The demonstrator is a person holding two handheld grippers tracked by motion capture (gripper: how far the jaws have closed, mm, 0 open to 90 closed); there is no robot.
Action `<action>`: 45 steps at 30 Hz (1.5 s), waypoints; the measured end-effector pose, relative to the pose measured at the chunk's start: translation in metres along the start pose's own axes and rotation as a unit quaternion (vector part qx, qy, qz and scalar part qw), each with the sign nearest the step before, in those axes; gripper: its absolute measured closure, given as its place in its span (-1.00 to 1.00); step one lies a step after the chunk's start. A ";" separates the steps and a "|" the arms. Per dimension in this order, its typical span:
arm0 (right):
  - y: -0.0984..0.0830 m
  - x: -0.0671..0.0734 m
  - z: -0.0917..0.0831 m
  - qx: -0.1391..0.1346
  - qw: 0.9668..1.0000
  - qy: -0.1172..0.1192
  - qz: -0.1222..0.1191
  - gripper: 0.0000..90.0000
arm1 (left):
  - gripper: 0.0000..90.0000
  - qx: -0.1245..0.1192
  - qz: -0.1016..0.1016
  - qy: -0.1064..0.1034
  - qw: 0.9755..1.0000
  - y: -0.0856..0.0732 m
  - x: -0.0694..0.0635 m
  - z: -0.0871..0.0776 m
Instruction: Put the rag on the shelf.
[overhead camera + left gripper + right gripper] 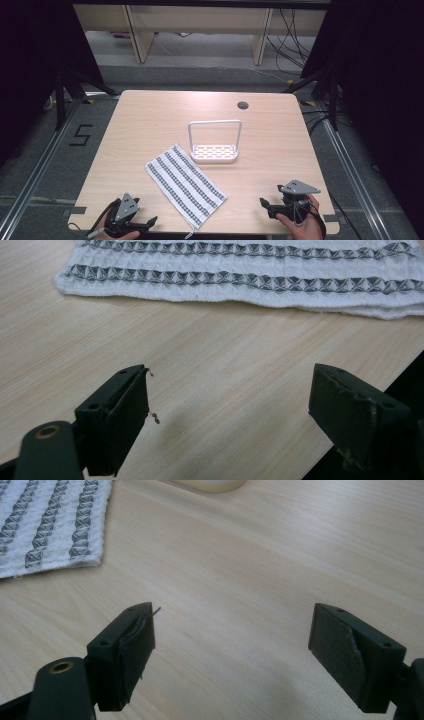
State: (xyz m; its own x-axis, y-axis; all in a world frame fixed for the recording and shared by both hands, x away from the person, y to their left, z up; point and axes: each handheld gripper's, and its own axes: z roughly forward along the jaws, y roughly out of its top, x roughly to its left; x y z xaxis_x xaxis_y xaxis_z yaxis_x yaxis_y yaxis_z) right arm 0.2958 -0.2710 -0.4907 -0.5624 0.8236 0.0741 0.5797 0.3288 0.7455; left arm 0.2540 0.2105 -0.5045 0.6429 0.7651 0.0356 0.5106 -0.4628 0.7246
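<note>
Bare table (pixel 280 150) between grippers — only towel (pixel 185 182), rack (pixel 215 145)

A light wooden table (pixel 150 115) with a round cable hole (pixel 243 105) stands on grey floor (pixel 45 165), black curtains (pixel 30 55) at both sides, wooden furniture (pixel 200 20) behind.

towel (pixel 186 186) flat mid-table | rack (pixel 215 144) behind | hand-held grippers near edge

Two black hand-held grippers, left gripper (pixel 150 221) and right gripper (pixel 264 204), each topped with a grey three-cornered plate, ending in blocky matte-black jaws with small screw holes, scuffed and peeling pad faces, a brass-ringed hole at one jaw base, thin dark cables trailing.
</note>
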 end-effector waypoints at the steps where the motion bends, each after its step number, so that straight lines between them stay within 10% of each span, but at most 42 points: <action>1: 0.000 0.000 0.000 0.000 1.000 0.000 0.002 -0.56 | -0.65 0.001 0.001 0.000 1.000 0.000 0.000 0.000; 24: 0.004 0.008 0.000 -0.010 1.000 0.019 -0.016 -0.49 | -0.63 -0.028 0.000 -0.027 0.999 0.007 -0.024 0.004; 45: 0.022 0.039 0.018 0.003 0.997 0.054 -0.060 -0.42 | -0.55 -0.013 0.057 -0.074 0.996 0.025 -0.068 0.021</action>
State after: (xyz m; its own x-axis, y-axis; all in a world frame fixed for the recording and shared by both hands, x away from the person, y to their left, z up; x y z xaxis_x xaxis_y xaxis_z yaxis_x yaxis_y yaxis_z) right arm 0.2967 -0.2233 -0.4834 -0.6874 0.7241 0.0557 0.5080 0.4246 0.7494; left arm 0.2354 0.1374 -0.5033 0.7740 0.6330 0.0186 0.4156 -0.5299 0.7393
